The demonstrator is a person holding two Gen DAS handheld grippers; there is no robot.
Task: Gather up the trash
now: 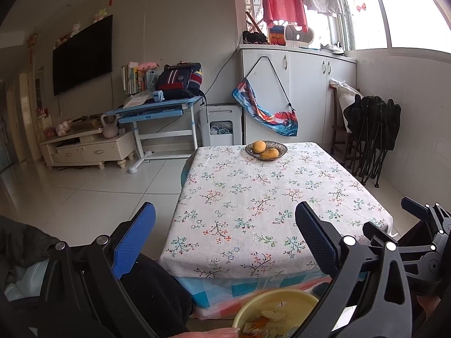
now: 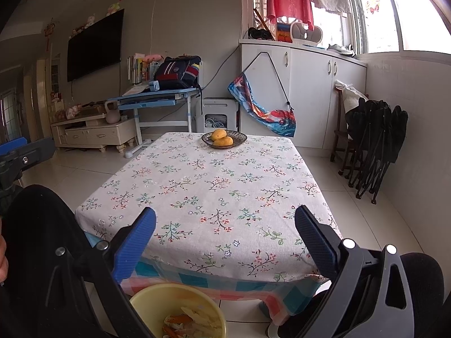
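Note:
A yellow bin (image 1: pixel 277 308) (image 2: pixel 177 309) sits on the floor below the table's near edge, holding peels and scraps (image 2: pixel 191 324). The table (image 1: pixel 253 197) (image 2: pixel 211 197) wears a floral cloth, bare except for a dark bowl of two yellow-orange fruits (image 1: pixel 265 150) (image 2: pixel 224 139) at its far end. My left gripper (image 1: pixel 225 242) hangs open over the near left corner of the table, nothing between its blue fingers. My right gripper (image 2: pixel 225 242) is open too, above the near edge, holding nothing. The right gripper's black body also shows in the left wrist view (image 1: pixel 422 225).
A person's dark-clothed knees (image 2: pixel 36 239) flank the bin. Folded black chairs (image 2: pixel 375 146) lean on the right wall. White cabinets (image 2: pixel 304 84), a blue desk with a backpack (image 2: pixel 157 95), a TV stand (image 2: pixel 93 132) and white tiled floor (image 1: pixel 98 191) lie beyond.

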